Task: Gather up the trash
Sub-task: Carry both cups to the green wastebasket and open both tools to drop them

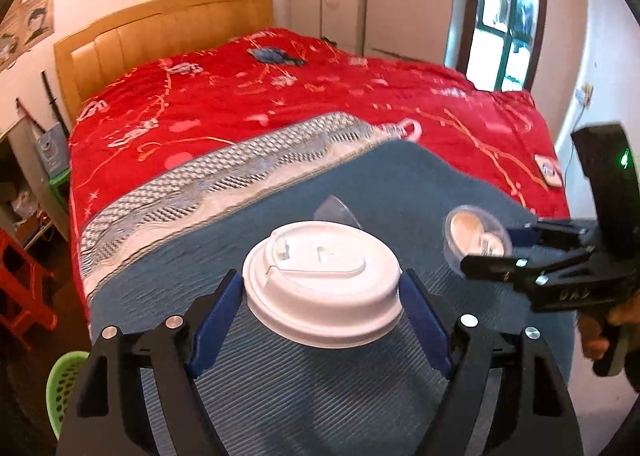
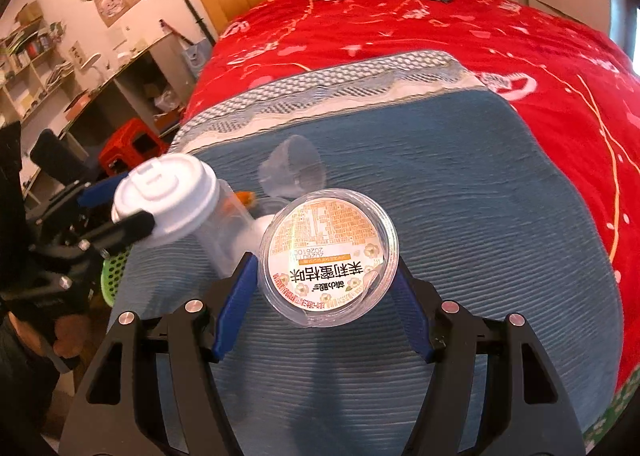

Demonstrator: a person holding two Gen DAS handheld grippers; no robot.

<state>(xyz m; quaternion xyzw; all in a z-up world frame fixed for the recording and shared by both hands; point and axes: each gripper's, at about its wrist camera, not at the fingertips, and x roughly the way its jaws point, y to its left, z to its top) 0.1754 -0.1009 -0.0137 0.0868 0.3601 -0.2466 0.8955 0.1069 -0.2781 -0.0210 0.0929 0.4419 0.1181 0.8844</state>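
— Where's the trash?
— The left gripper (image 1: pixel 322 296) pinches a clear plastic cup with a white domed lid (image 1: pixel 322 280) between blue pads, lower centre. The right gripper (image 2: pixel 326 280) clamps a clear round tub with a printed label (image 2: pixel 328 252) (text upside down), over the blue ribbed blanket (image 2: pixel 460 195).
— Anything else?
— A small clear cup (image 2: pixel 294 169) lies tipped behind.

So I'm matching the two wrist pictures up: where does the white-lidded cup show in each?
Left wrist: white-lidded cup sits bottom centre, between the left gripper fingers.
Right wrist: cup at left middle, tilted, held by that gripper.
Shared landmark: the small clear plastic cup on the blue blanket.
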